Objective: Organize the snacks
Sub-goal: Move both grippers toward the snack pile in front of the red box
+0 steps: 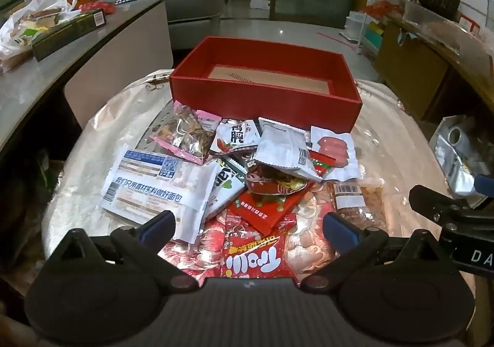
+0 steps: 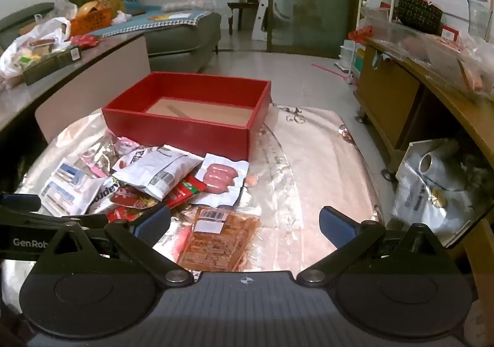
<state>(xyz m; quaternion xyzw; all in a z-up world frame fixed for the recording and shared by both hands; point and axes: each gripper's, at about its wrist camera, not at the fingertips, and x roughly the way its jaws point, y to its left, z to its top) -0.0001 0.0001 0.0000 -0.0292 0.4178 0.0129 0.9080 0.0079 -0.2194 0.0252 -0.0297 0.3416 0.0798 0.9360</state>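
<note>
Sorting not begun: red box [image 1: 265, 100] empty, snack packets [image 1: 234, 168] piled; both jaws spread, pick first.

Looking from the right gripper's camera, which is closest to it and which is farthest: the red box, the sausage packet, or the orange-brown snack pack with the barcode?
From the right gripper, open:
1. Orange-brown snack pack, lying between its fingers, slightly left.
2. Sausage packet, just beyond it, at the pile's right edge.
3. Red box, farthest, behind the pile, apparently empty.
</note>
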